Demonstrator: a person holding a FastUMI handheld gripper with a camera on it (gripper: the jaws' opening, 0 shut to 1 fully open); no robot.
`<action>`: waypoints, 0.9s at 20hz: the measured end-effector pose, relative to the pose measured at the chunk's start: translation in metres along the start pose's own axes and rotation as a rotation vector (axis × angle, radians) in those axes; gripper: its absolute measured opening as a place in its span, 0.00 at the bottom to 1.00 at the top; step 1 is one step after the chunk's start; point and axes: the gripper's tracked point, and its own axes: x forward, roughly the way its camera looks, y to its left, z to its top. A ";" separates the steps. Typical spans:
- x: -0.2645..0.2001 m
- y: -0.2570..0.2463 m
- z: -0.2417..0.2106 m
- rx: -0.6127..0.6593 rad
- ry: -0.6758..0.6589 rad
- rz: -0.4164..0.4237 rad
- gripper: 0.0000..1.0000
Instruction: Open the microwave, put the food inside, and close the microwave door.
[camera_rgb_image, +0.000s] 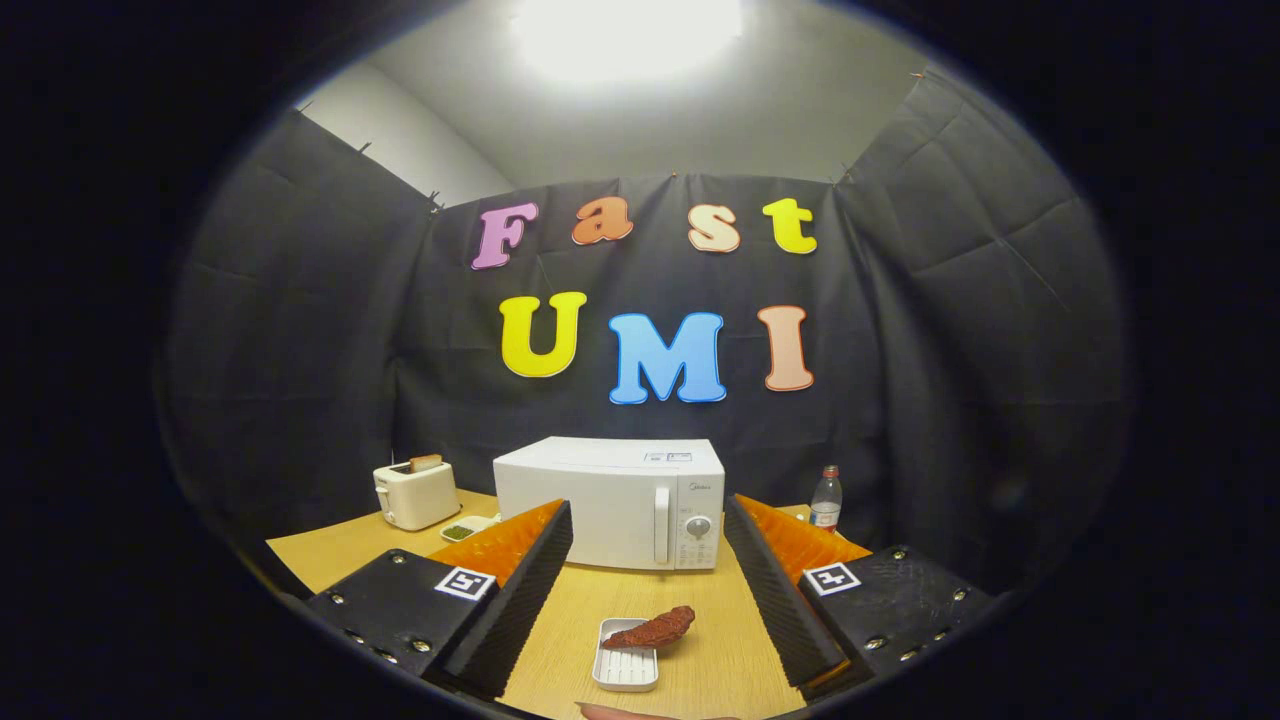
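Lying between the wide-spread tongs (648, 585), food (650, 630) overhangs its tray (625, 668).

The gripper (648, 590) hovers above the table (700, 660) with its two fingers (520, 590) spread wide apart, gripping nothing, level and pointing straight along the table toward its far edge, one finger to each side of the middle.

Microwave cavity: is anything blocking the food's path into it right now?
Yes: the microwave door is shut, so it bars the way in. On the table, the reddish food on its white tray lies between the open gripper fingers, with nothing visible between it and the door.
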 end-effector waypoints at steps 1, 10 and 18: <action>0.005 0.001 -0.004 0.006 0.003 0.002 0.97; 0.080 0.006 -0.042 0.036 0.022 0.042 0.96; 0.163 0.002 -0.069 0.092 0.027 0.016 0.97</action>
